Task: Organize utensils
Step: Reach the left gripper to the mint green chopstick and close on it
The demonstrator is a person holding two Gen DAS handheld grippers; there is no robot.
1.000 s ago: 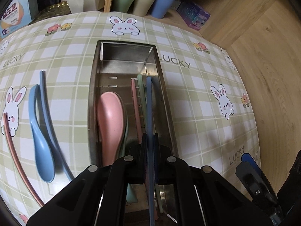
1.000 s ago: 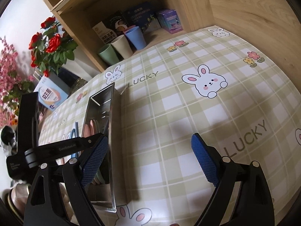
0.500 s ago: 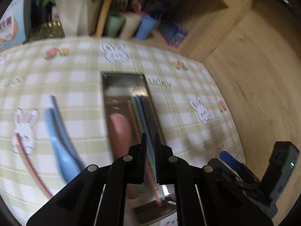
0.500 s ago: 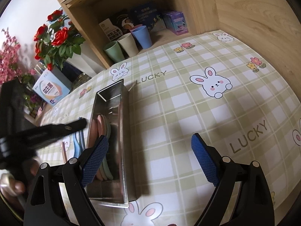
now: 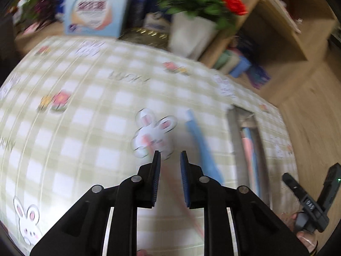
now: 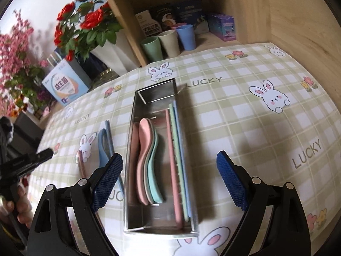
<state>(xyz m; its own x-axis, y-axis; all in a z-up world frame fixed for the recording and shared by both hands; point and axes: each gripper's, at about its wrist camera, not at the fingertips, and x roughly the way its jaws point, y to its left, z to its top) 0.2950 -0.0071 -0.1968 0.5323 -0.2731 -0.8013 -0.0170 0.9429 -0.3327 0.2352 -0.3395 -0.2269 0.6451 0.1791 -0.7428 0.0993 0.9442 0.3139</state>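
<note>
A steel utensil tray (image 6: 130, 149) lies on the checked tablecloth. It holds a pink spoon (image 6: 143, 149), a green spoon (image 6: 155, 170), and pink, green and blue chopsticks (image 6: 177, 149). Left of the tray lie a blue spoon (image 6: 102, 147), a blue chopstick (image 6: 109, 132) and a pink chopstick (image 6: 81, 164). My right gripper (image 6: 169, 181) is wide open and empty above the tray's near end. My left gripper (image 5: 169, 166) is slightly open and empty over the pink chopstick (image 5: 183, 204), with the blue spoon (image 5: 202, 147) to its right. The left view is blurred.
Green, beige and blue cups (image 6: 168, 40) and boxes stand in a wooden shelf at the back. A white vase of red roses (image 6: 85, 25) and a blue-white box (image 6: 64, 85) stand at the back left. A wooden wall (image 6: 298, 10) borders the right side.
My left gripper let go of the blue chopstick in the tray, opened slightly and swung left over the pink chopstick on the cloth. My right gripper moved left, now over the tray.
</note>
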